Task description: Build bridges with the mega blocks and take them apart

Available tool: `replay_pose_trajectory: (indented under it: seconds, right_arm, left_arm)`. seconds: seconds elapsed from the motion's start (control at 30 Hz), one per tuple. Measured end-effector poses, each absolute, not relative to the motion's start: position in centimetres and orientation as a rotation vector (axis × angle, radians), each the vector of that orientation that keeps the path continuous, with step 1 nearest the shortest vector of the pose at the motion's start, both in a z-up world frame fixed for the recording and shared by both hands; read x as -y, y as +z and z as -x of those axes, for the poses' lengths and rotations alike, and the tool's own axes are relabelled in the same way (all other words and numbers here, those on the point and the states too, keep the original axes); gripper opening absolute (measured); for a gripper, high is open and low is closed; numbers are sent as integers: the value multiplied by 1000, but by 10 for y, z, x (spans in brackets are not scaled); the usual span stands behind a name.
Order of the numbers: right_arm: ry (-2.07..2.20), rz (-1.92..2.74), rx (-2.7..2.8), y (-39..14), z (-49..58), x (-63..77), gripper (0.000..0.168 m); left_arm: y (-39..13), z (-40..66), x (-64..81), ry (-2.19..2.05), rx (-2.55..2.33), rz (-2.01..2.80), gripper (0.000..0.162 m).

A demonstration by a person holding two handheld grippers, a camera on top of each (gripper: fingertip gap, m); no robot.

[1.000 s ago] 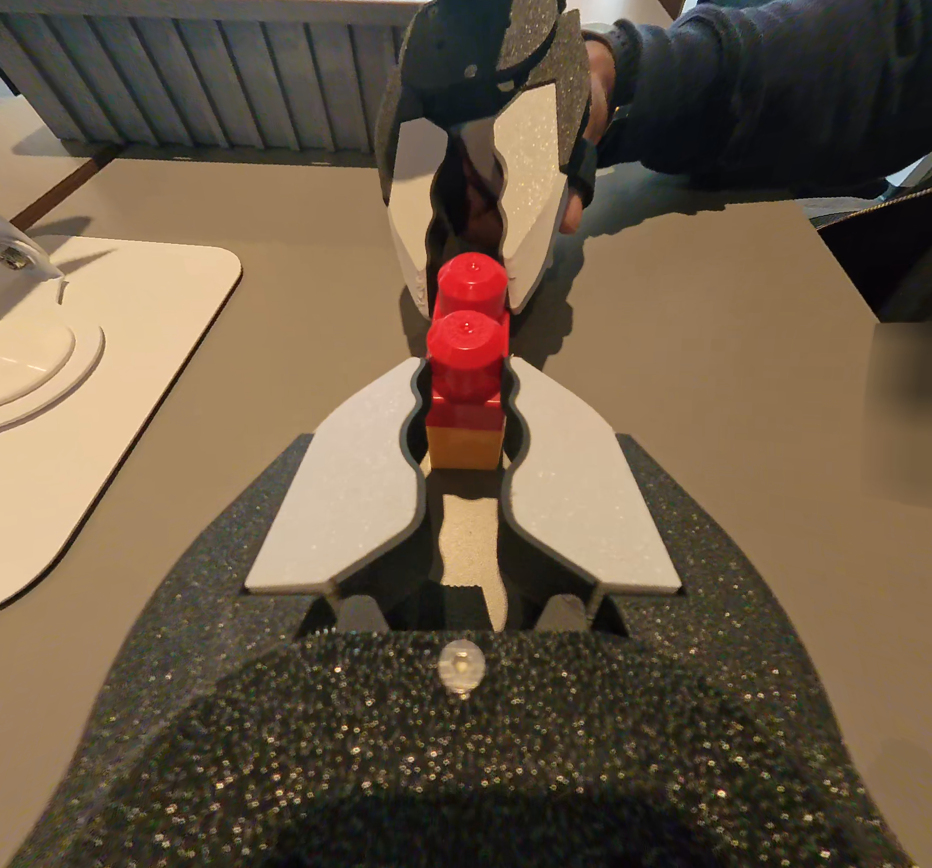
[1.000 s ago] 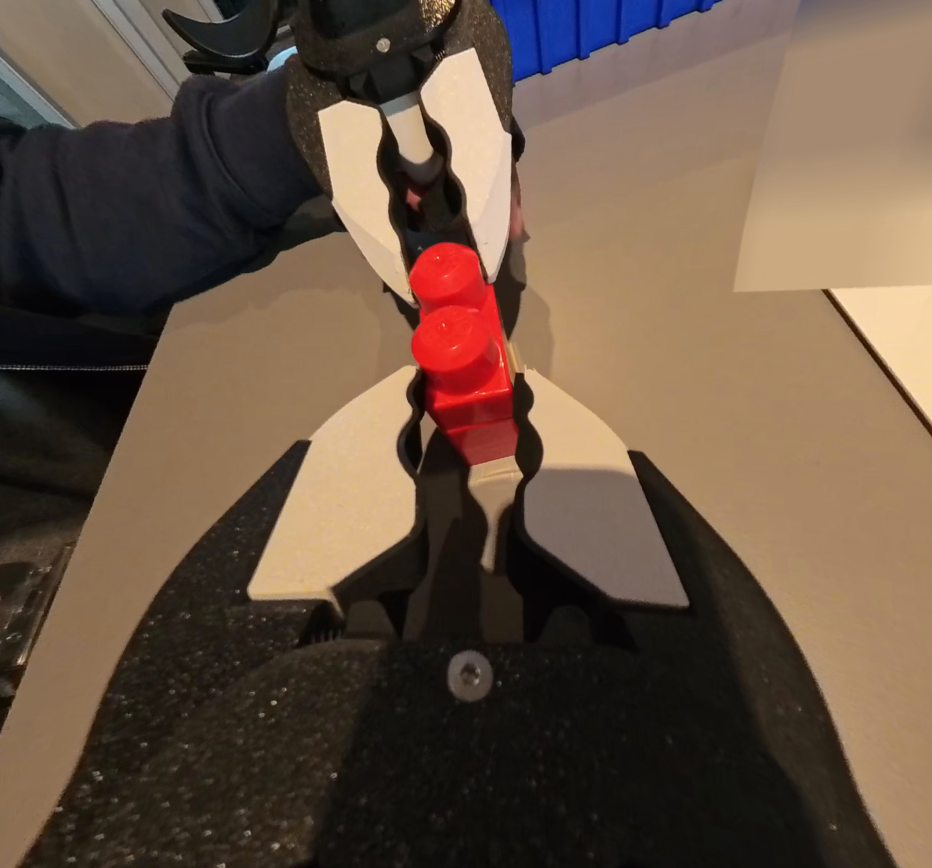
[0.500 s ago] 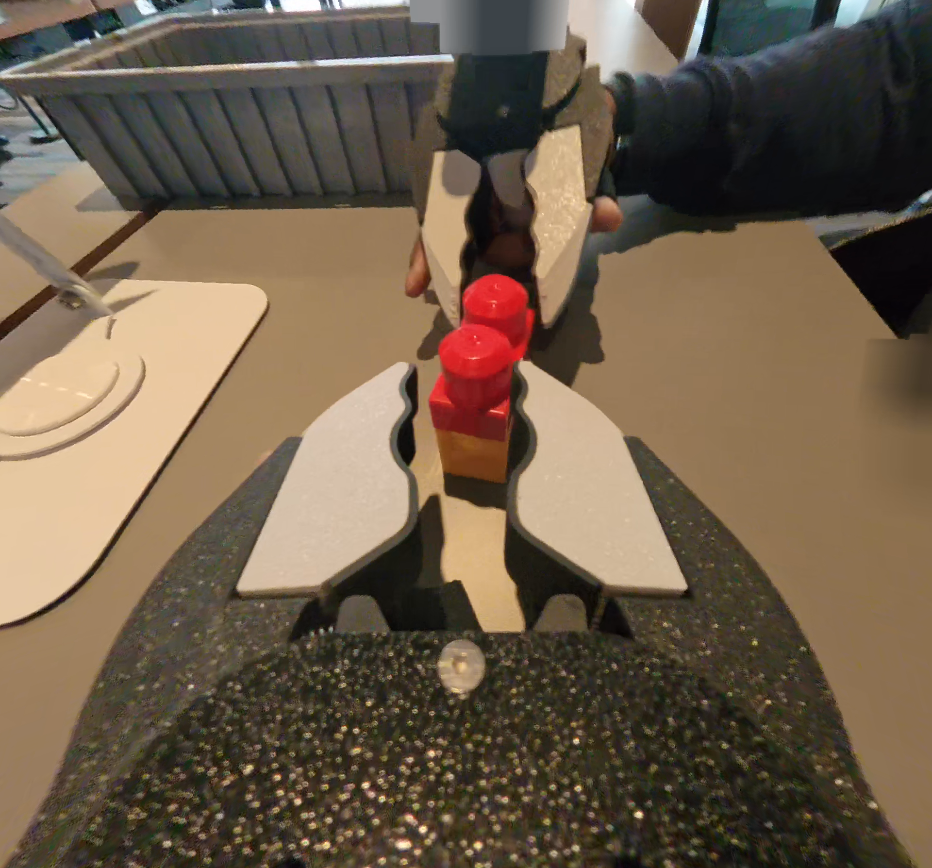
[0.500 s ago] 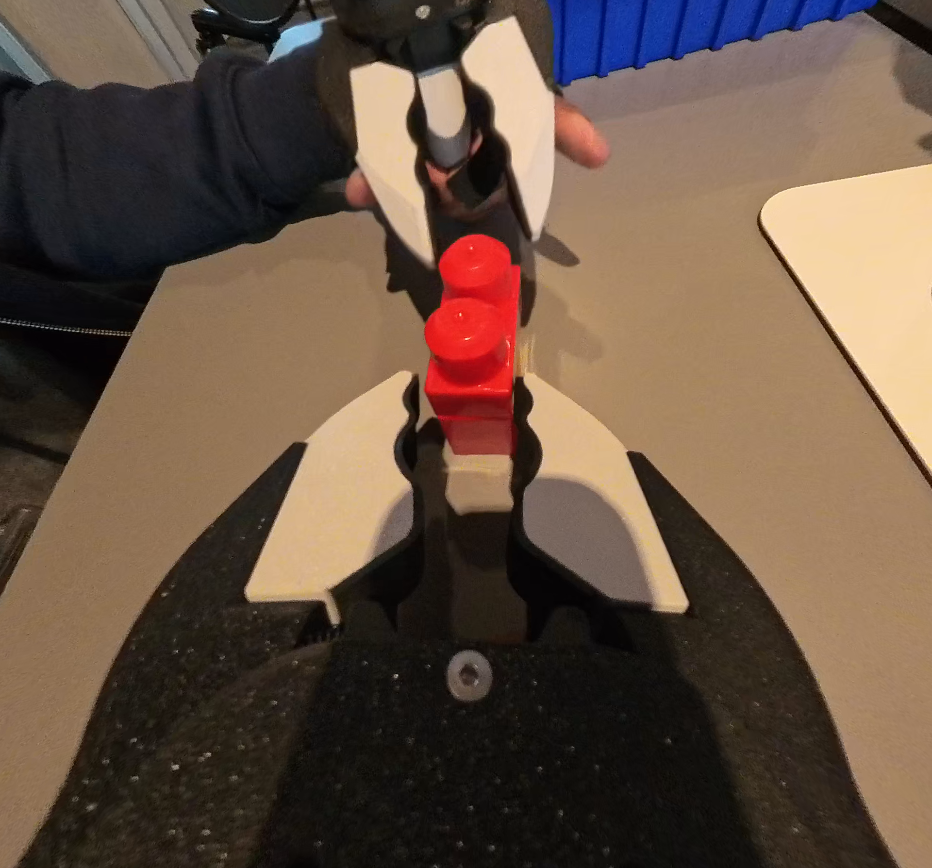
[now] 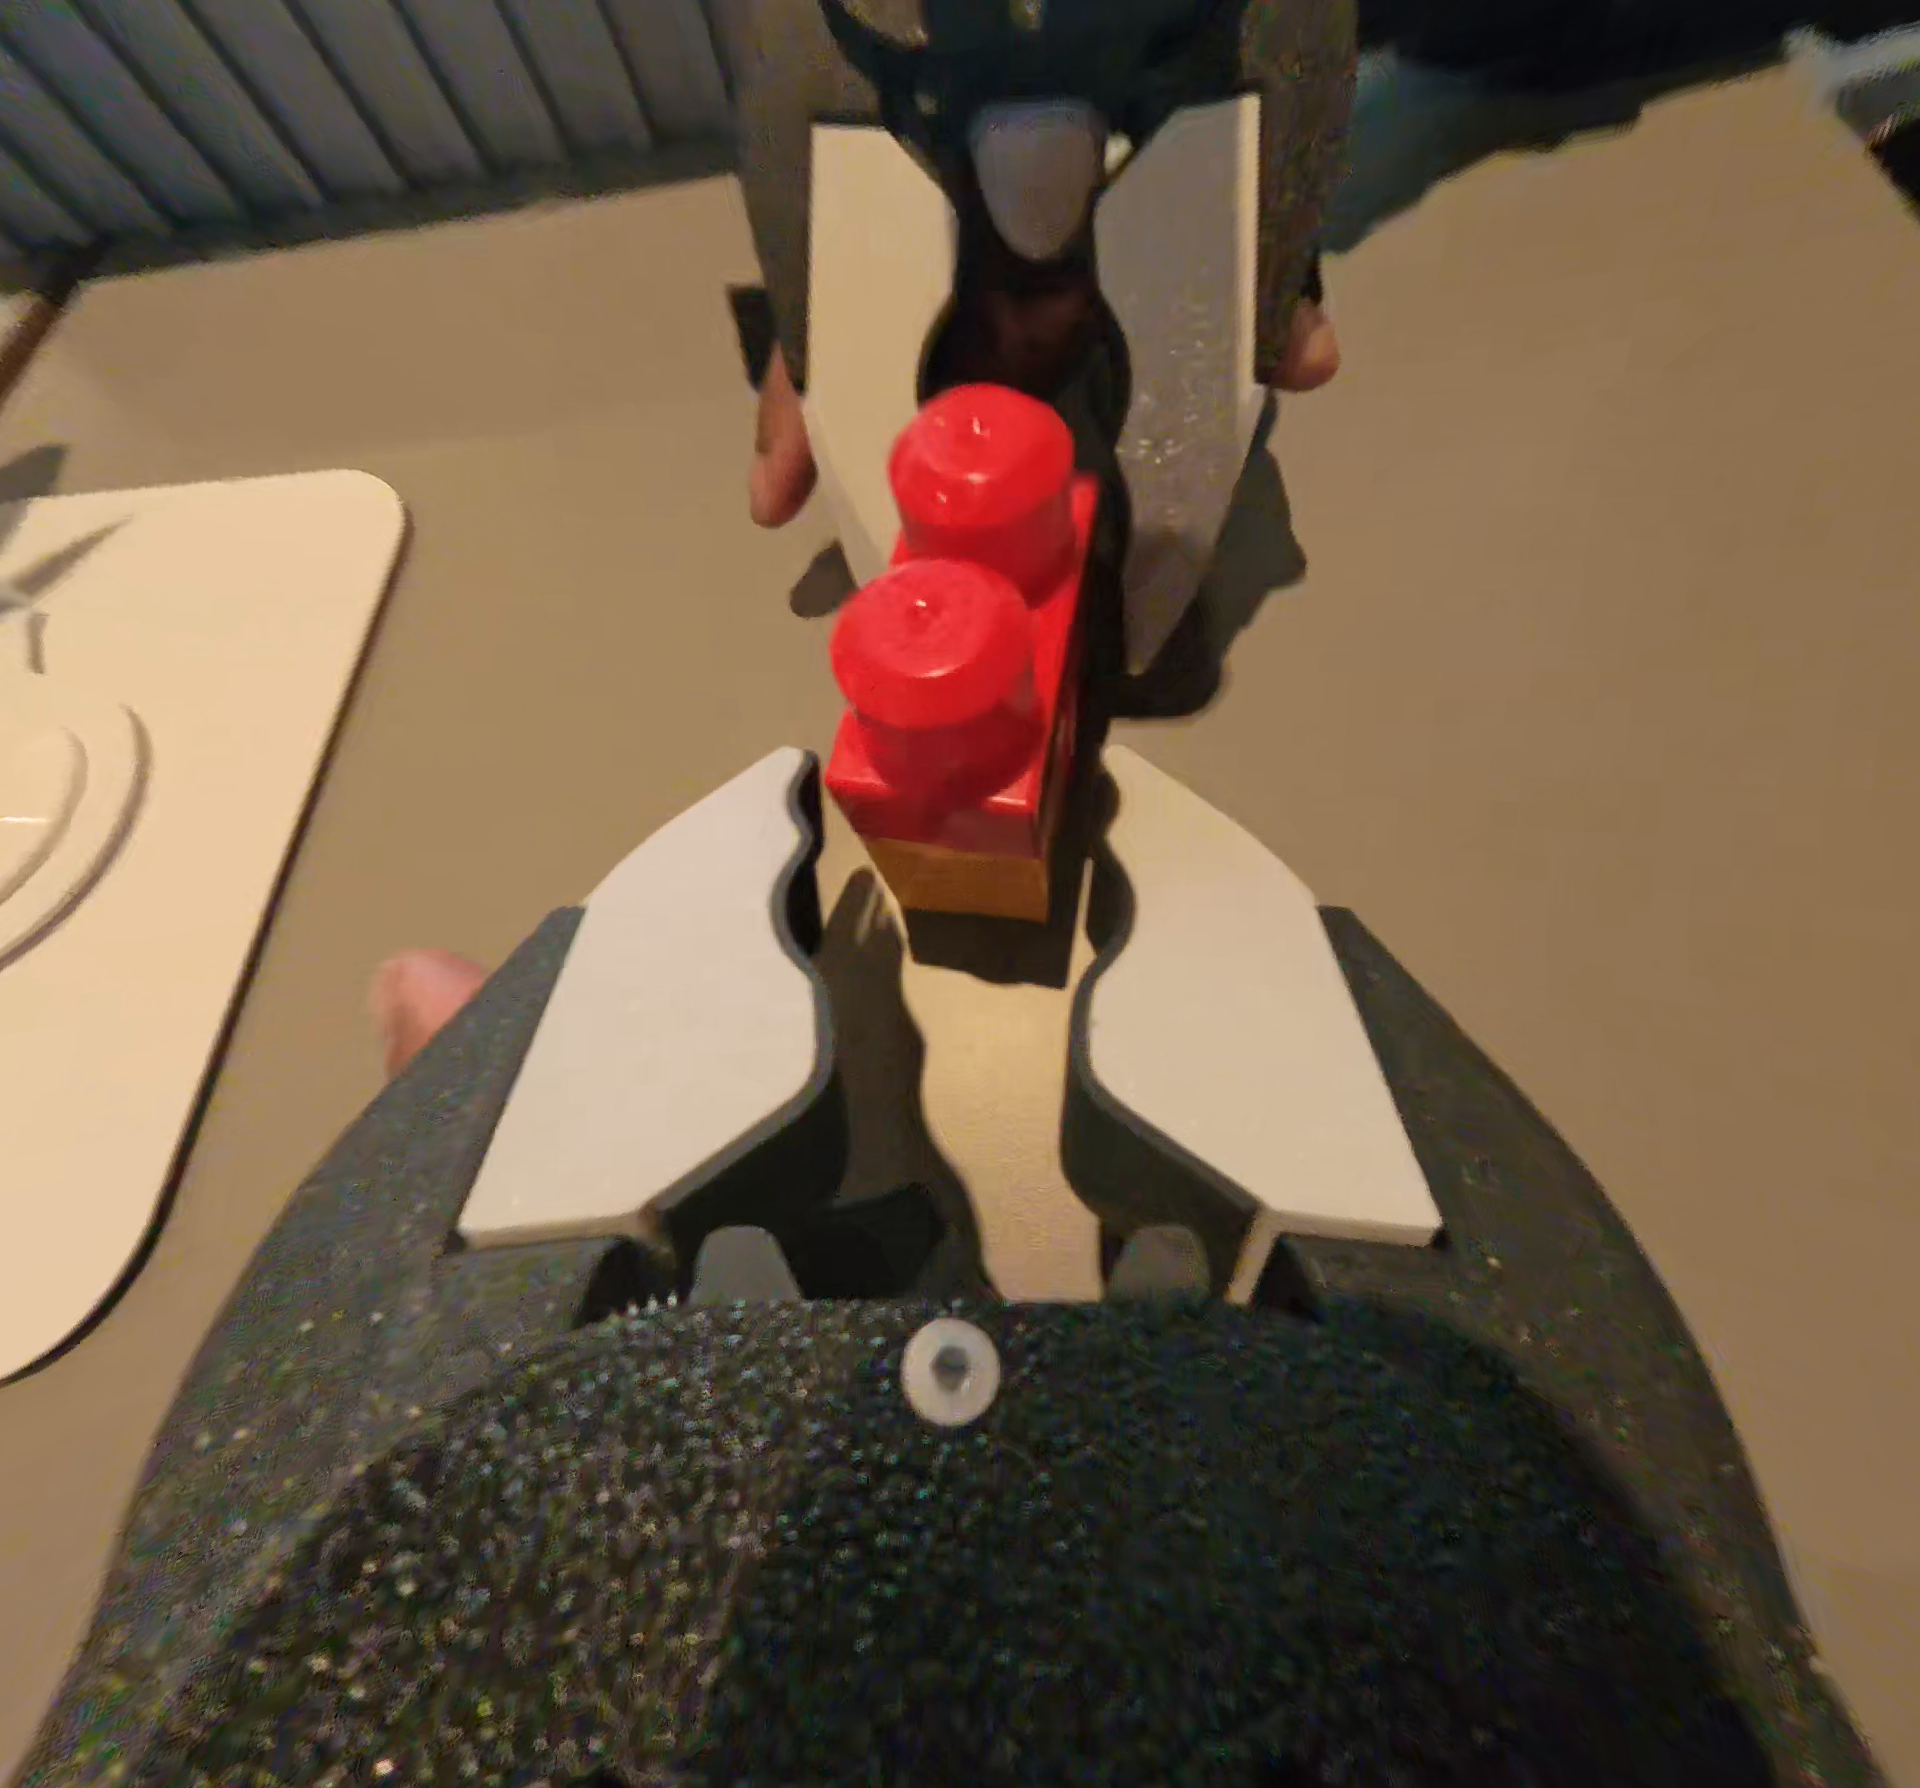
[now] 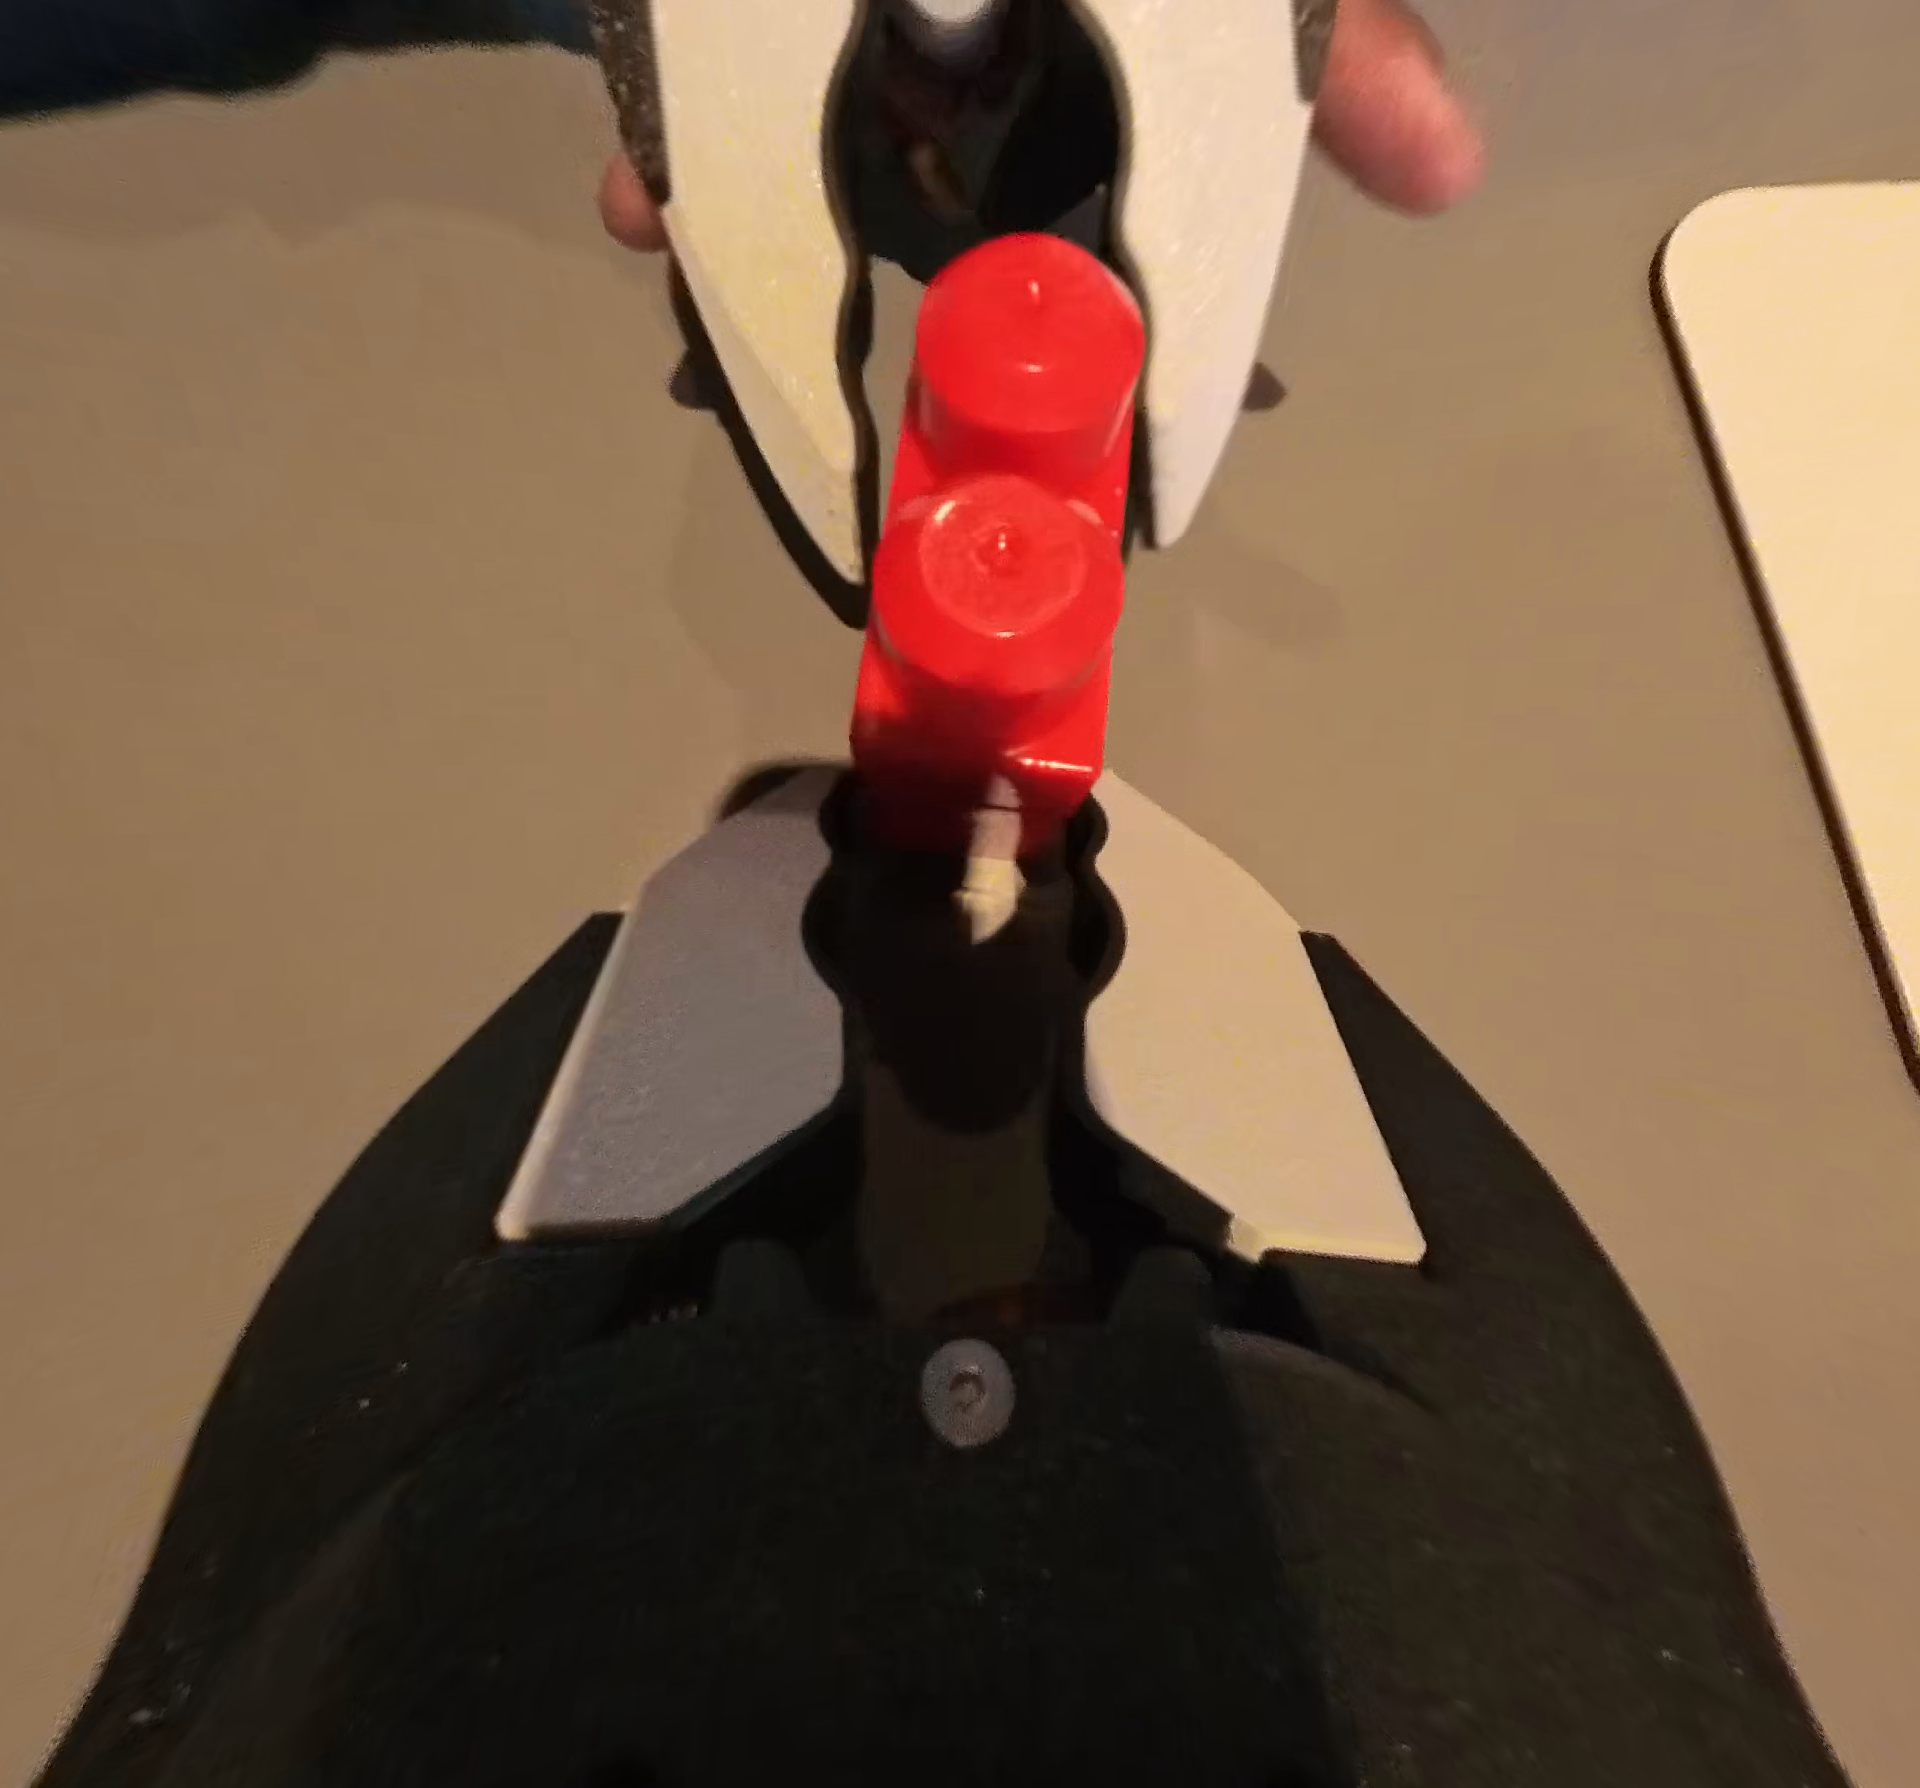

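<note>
A red two-stud block (image 5: 935,658) sits on an orange block (image 5: 966,881) on the grey-brown table. My left gripper (image 5: 956,772) is open, its tips standing on either side of the near end of the stack with small gaps. In the right wrist view my right gripper (image 6: 961,793) is shut on the near end of the red block (image 6: 997,575). The left gripper (image 6: 1013,554) shows beyond it, open around the far stud. The right gripper (image 5: 1008,616) faces me in the left wrist view. Whatever is under the red block's right-hand end is hidden.
A white mat (image 5: 156,803) lies on the table to the left; it also shows in the right wrist view (image 6: 1829,543). A grey slatted crate (image 5: 312,24) stands behind. A person's fingers wrap both gripper handles. About 4 centimetres separates my left fingertips from my right.
My left gripper has opened off the stack. Both grippers have moved closer together, and the red block now looms larger in both views.
</note>
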State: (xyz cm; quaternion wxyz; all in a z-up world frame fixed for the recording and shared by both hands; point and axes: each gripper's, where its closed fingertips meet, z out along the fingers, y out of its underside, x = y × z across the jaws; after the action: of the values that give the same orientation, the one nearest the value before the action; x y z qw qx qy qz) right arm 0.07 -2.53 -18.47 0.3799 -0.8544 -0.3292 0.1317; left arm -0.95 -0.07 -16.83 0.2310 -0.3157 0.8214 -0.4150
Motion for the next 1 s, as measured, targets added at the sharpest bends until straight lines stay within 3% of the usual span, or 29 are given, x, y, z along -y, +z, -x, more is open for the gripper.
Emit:
replay_pose_trajectory:
  seconds: [0.07, 0.6, 1.0]
  right_arm:
    - [284, 2213, 852, -190, -1, 23, 37]
    - [675, 2160, 544, -164, -8, 21, 39]
    - [716, 2263, 428, -173, -10, 22, 39]
  left_arm:
    - [-179, 11, 3, -1066, -2338, 864, 38]
    - [-160, 2, 13, -1446, -2159, 1316, 37]
    - [-174, 1, 11, -1299, -2193, 1367, 37]
